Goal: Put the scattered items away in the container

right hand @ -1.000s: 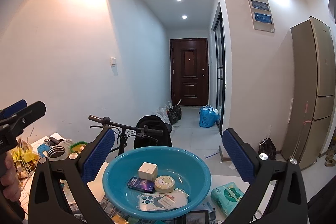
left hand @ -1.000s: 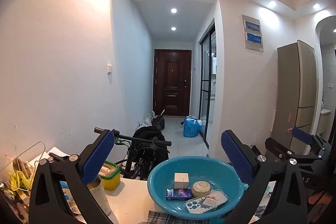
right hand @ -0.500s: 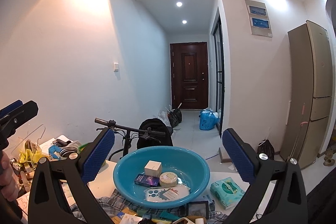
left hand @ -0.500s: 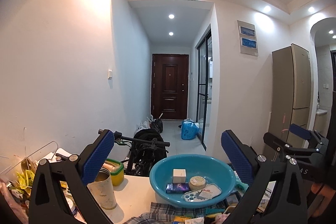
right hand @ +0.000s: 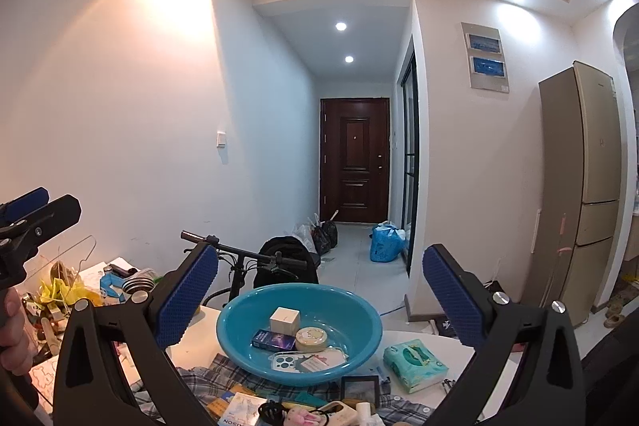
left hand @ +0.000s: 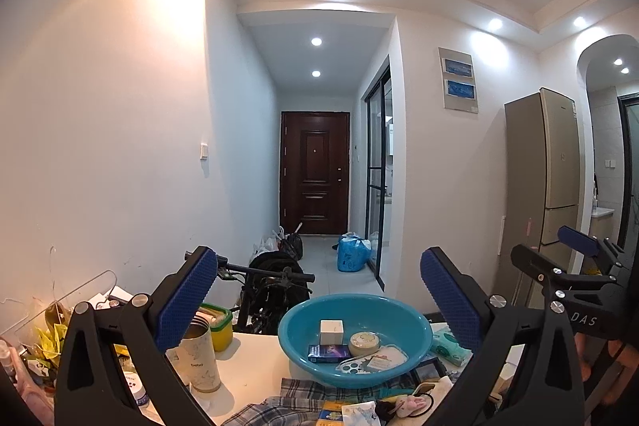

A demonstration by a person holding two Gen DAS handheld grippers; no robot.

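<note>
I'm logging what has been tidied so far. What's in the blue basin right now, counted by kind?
In the blue basin:
White cube box: 1
Dark blue flat box: 1
Round tin: 1
Phone case: 1
Total: 4

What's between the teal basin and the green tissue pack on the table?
Right wrist view: bare white tabletop separates the basin from the tissue pack; they sit apart.

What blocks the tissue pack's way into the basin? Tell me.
Nothing visible does. The tissue pack lies on the table just right of the basin, with bare tabletop between them. Only the basin's raised rim must be cleared.
</note>
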